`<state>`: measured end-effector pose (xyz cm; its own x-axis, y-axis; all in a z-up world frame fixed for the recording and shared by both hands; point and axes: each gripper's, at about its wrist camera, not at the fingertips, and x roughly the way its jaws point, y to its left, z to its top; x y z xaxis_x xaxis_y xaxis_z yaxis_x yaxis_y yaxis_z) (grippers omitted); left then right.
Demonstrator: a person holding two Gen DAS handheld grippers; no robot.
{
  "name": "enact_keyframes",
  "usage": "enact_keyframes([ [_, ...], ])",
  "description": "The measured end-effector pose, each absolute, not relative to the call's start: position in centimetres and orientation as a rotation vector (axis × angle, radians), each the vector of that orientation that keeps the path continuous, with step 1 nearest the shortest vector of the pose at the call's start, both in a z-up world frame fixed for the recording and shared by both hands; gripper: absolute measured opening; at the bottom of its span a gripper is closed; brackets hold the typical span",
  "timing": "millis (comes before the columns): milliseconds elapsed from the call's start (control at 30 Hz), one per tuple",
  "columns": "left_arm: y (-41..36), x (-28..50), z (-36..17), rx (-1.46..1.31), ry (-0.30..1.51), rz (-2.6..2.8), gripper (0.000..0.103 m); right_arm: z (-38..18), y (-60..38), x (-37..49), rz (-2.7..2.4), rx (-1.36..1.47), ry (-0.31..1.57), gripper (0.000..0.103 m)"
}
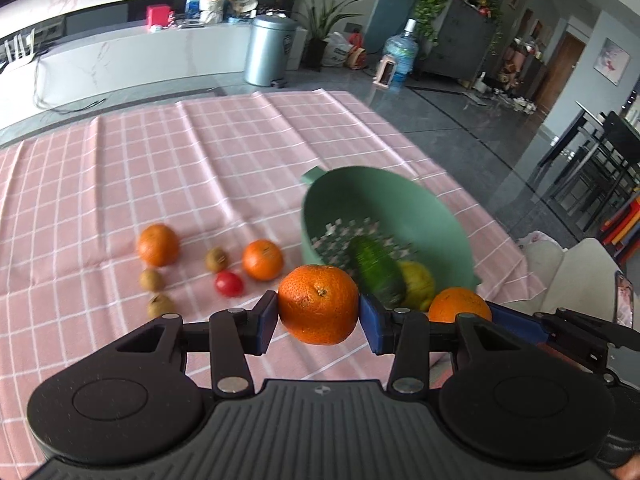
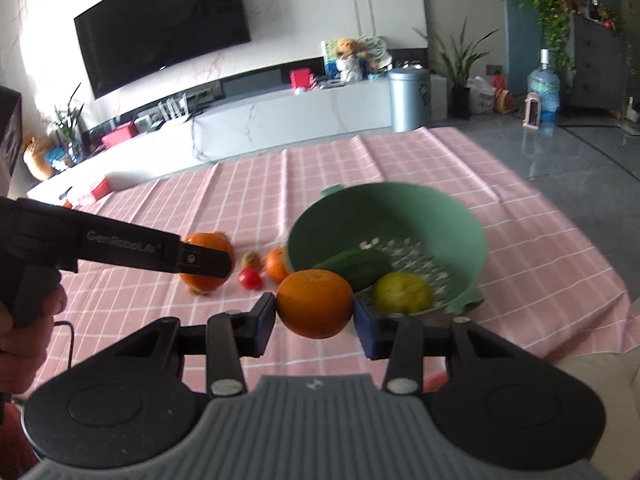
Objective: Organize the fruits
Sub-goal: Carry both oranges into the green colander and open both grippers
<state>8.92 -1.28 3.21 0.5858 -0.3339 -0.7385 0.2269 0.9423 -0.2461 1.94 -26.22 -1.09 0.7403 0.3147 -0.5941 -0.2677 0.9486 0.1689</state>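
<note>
left wrist view: on your far left, loose fruit lies on the pink checked cloth (image 1: 160, 168) covering the desk: an orange (image 1: 158, 245), three small brown fruits (image 1: 151, 279), a red tomato (image 1: 229, 283) and a second orange (image 1: 262, 260). your left tool (image 1: 319, 312) is pinching a third orange (image 1: 318, 304) between its blue pads, held above the cloth. just right of it the green colander (image 1: 384, 200) holds a cucumber (image 1: 376, 272) and a yellow-green fruit (image 1: 420, 284). right wrist view: your left tool (image 2: 208, 264) enters from the left with its orange (image 2: 206, 254), and your right tool (image 2: 315, 312) is pinching another orange (image 2: 315, 303) just in front of the colander's near rim.
</note>
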Motion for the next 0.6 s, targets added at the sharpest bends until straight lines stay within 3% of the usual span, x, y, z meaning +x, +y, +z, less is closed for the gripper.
enact_keyframes([
  [600,-6.8,17.8,1.0,-0.024,1.056,-0.315,0.050,-2.0,-29.1,11.1,0.259,-0.079,0.710,0.039],
])
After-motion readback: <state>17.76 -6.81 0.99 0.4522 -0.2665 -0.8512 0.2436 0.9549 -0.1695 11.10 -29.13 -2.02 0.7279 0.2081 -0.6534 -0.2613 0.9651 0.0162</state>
